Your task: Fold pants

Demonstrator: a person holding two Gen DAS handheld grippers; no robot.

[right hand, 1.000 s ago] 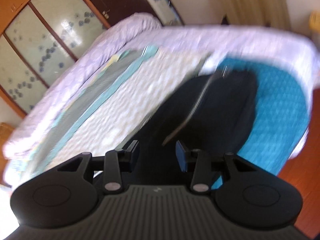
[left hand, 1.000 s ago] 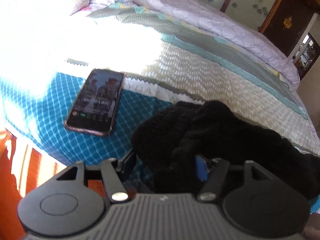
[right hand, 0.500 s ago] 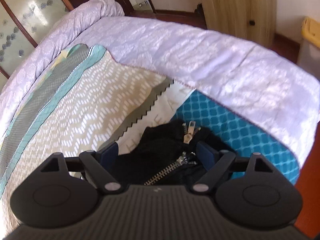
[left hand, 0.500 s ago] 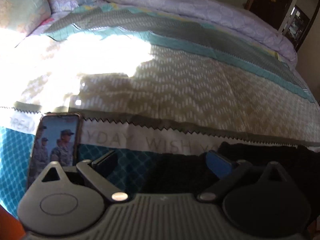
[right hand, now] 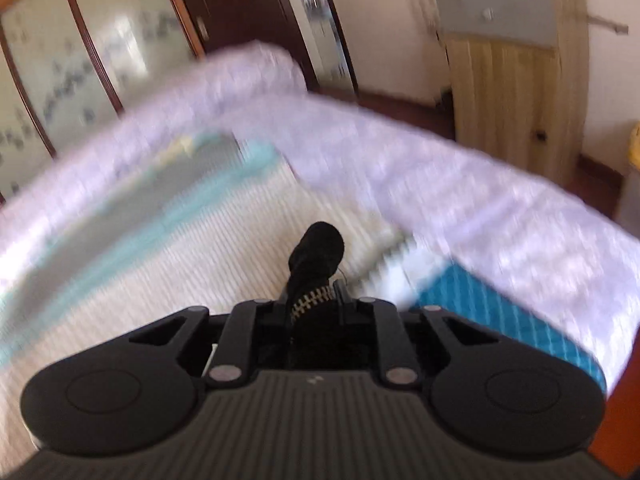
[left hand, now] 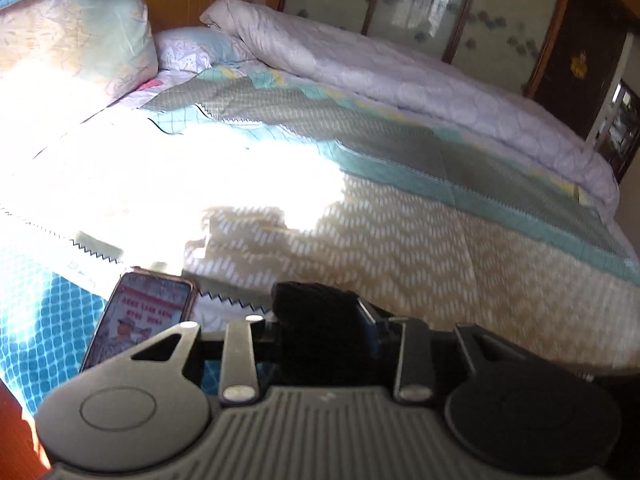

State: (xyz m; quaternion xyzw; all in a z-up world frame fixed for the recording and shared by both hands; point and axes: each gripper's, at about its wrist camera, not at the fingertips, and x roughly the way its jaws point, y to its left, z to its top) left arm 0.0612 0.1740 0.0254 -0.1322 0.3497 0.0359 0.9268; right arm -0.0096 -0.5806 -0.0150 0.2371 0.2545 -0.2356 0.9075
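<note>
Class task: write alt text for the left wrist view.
The left gripper is shut on a bunch of black fleecy pants above a patterned quilted bedspread. A pink-cased smartphone with a lit screen lies on the bedspread, left of the gripper.

Black ribbed tool (left hand: 320, 326), silver screws

Black pants (left hand: 316, 312), teal lattice-print bedspread (left hand: 36, 320), lilac quilt (left hand: 400, 80).

Fuzzy matt black cloth pants (left hand: 316, 312), metal-toothed zipper (right hand: 311, 301); matt ribbed plastic tongs (left hand: 318, 330); quilted cloth bedspread (left hand: 420, 236).
</note>
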